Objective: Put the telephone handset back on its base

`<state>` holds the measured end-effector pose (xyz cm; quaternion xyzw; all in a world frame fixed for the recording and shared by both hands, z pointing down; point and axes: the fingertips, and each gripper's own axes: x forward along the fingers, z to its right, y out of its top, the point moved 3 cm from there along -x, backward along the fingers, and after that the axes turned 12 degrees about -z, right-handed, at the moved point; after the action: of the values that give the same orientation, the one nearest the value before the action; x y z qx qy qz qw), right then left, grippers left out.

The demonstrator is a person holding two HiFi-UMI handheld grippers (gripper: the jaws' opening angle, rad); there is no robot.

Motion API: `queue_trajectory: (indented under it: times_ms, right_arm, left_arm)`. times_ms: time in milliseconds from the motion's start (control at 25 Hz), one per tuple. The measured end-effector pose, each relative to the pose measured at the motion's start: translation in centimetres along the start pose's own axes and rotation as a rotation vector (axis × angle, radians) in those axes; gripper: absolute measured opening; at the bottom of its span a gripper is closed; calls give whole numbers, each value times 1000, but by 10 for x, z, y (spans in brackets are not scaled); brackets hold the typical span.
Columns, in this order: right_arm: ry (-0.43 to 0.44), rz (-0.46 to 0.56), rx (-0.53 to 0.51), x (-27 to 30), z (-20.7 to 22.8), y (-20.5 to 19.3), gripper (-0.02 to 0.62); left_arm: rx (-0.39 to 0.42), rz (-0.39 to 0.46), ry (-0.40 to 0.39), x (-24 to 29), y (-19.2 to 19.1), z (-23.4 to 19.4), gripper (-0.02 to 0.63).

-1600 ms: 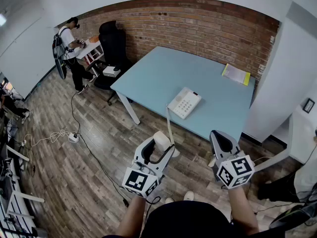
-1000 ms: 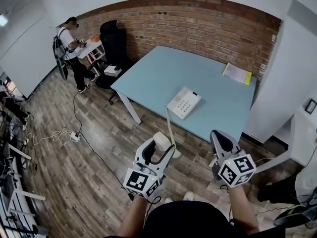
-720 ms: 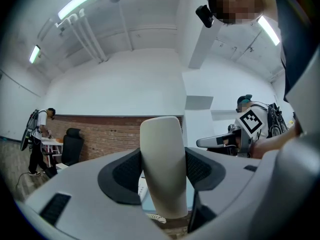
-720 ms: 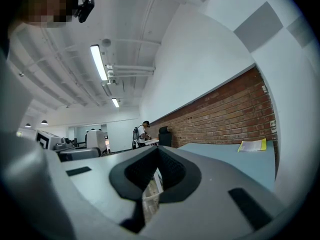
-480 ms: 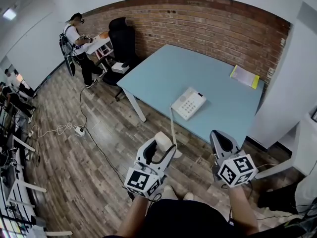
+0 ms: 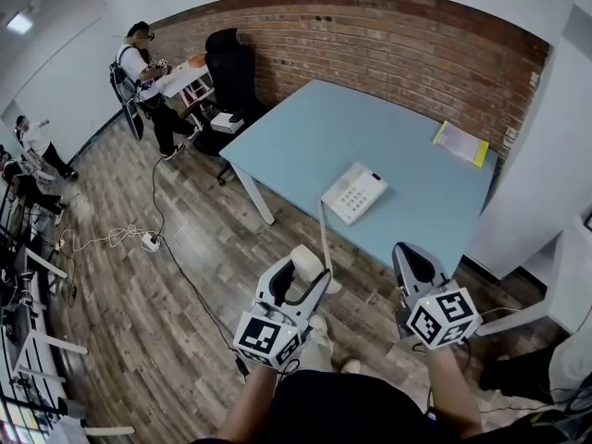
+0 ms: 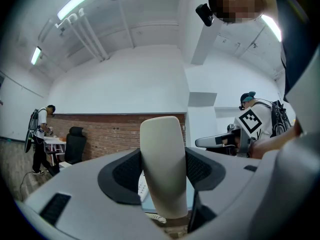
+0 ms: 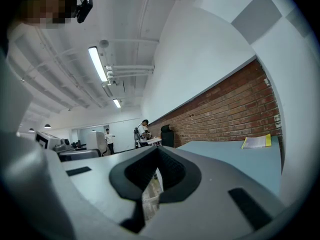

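Handset [image 6: 303, 259], just one, is clamped in the jaws of your left gripper [image 6: 301, 280] over the wood floor [image 6: 139, 331], short of the surface's near edge; people, one black chair [image 6: 231, 67] and one power strip [image 6: 151, 241] lie well off to the left. One cord [image 6: 319, 225] climbs from it over that edge to the one base [image 6: 354, 192], which lies near the edge of the blue surface [image 6: 314, 137] with open room all round. Your right gripper [image 6: 413, 262] hangs off the edge too, jaws together on nothing, and one yellow-edged paper [image 6: 460, 143] lies far right, well apart from the base.
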<state>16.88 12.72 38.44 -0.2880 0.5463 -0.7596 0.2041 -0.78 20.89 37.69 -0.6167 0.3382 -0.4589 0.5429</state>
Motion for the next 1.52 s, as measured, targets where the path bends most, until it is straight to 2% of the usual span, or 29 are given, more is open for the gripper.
queue_trajectory:
  times_ms: [560,920,1520]
  right_arm:
    - [-2,-19,-2,26,7,1,12]
    - [-3,-34,-15,54,6,9,12]
    - [-24,-47,-7,114,27,26,12]
  left_arm:
    - [6,-6,-10,17,1,-16,258]
    - [-7,2,-2,27,6,-43,258]
    - [-18,-11,-19,74,13,-94,258]
